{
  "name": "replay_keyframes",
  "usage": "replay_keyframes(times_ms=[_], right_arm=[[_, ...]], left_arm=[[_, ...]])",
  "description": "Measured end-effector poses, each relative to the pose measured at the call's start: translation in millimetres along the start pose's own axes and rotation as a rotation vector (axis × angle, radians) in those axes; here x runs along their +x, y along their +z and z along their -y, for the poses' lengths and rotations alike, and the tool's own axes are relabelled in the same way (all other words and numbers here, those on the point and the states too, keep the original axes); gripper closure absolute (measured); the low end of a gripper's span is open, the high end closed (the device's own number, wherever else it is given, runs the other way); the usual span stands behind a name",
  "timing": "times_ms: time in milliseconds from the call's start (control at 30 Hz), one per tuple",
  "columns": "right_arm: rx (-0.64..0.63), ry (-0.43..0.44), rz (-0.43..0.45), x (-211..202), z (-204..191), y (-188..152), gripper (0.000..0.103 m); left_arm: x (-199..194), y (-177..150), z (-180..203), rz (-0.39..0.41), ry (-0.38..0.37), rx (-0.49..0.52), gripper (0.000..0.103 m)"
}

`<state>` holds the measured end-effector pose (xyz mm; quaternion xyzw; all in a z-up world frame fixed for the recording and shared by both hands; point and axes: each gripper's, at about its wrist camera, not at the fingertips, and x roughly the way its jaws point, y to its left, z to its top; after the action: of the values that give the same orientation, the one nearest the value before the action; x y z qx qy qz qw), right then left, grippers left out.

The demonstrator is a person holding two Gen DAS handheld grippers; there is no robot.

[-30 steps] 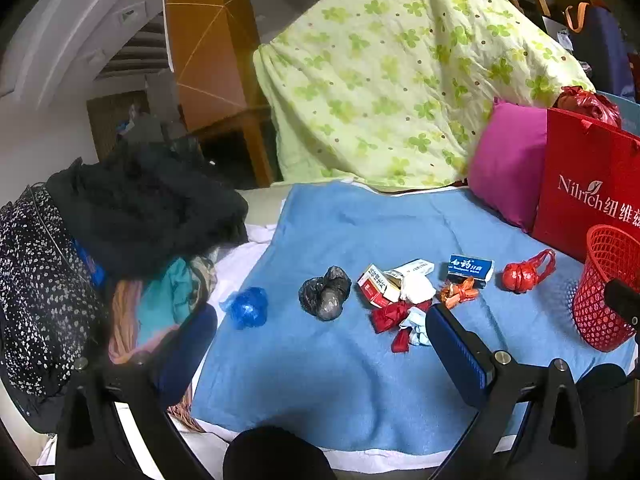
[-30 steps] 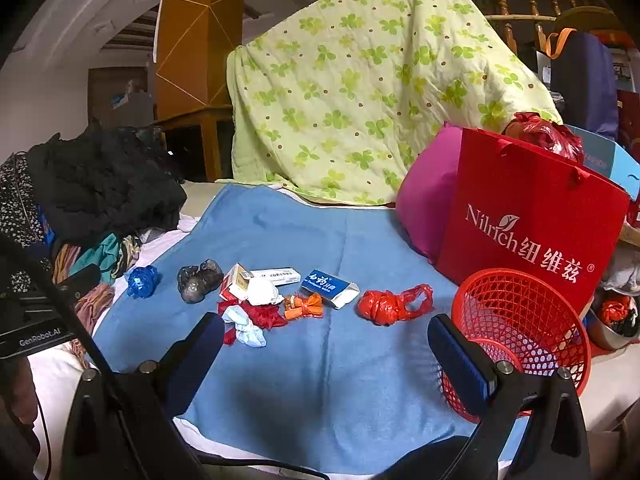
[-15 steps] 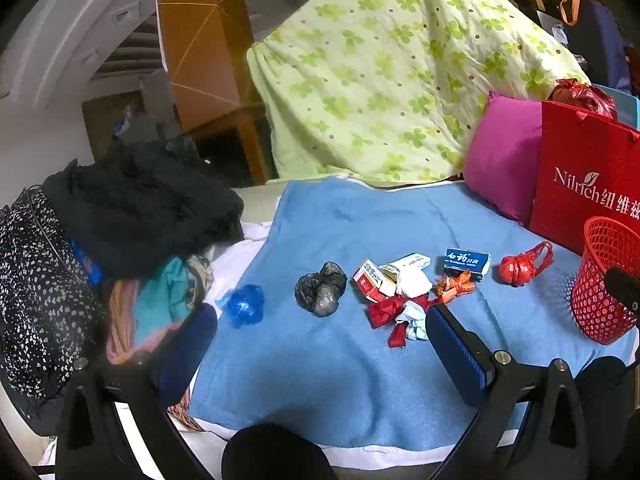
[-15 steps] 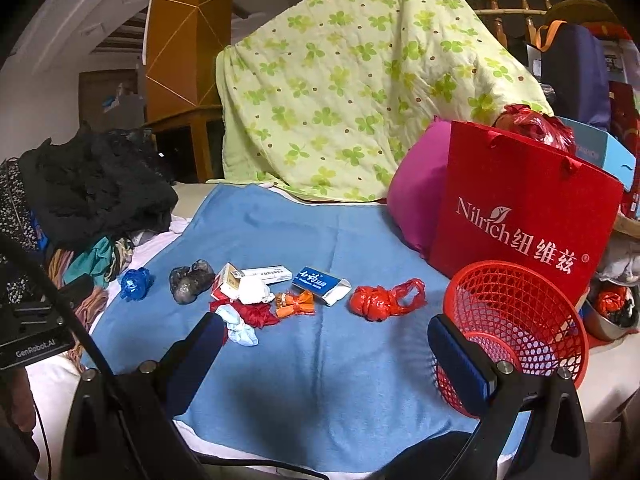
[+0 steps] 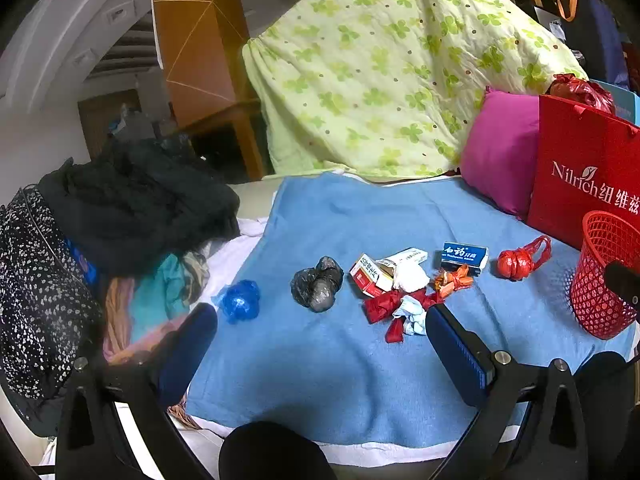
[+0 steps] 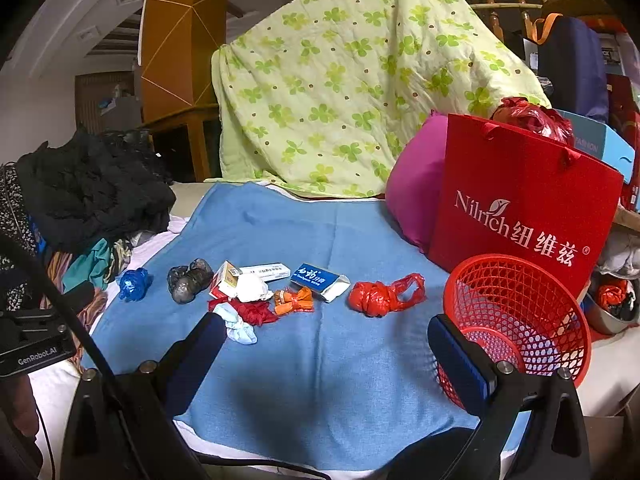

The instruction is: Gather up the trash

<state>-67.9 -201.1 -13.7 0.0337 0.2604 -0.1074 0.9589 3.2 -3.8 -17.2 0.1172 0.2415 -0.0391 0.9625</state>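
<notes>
We see both claws, left (image 5: 320,330) & right (image 6: 322,334), wide apart, empty; basket (image 6: 560,292) partly behind right finger (image 6: 460,356).

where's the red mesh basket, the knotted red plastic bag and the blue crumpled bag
red mesh basket (image 6: 520,280), right wrist view, on its far rim
knotted red plastic bag (image 6: 370,298), right wrist view, on the knotted bulge
blue crumpled bag (image 5: 240,304), left wrist view, on its middle
</notes>
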Motion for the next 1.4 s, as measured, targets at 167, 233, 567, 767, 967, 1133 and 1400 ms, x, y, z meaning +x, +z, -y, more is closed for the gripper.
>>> replay_keyframes(times_ms=[167,233,567,767,967,1133,1400], right_arm=[[-0.016,-0.007,-0.004,0.6,-3.5,-0.7,0.000],[-0.014,-0.006,-0.009,1.5,-4.4,-1.0,0.000],[-0.009,0.004,-0.018,4.1,-7.6,-1.3,0.000],[-0.012,0.065,-0.063,20.8,-16.9,-4.2,0.000],[-0.022,0.202,-0.163,73.0,-43.9,-11.8,0.000],[-0.025,0.283,-0.259,137.2,-67.3,-19.6,0.000],[0.108,0.398,-0.332,199.4,-64.4,-32.6,0.009]], left_arm=[[2.5,-1.5,-1.6,0.005,0.004,-0.001,0.000],[3.6,-2.2,-2.3,-0.002,0.007,0.006,0.000],[7.6,-4.1,-5.4,-0.027,0.002,0.017,0.000],[25.9,-17.2,-36.0,-0.047,0.012,-0.028,0.000],[71.7,-41.9,-109.7,-0.150,0.111,-0.111,0.000],[122.5,-54.8,-167.1,-0.241,0.086,-0.164,0.000],[214.3,-49.5,-193.4,-0.288,-0.064,-0.237,0.000]])
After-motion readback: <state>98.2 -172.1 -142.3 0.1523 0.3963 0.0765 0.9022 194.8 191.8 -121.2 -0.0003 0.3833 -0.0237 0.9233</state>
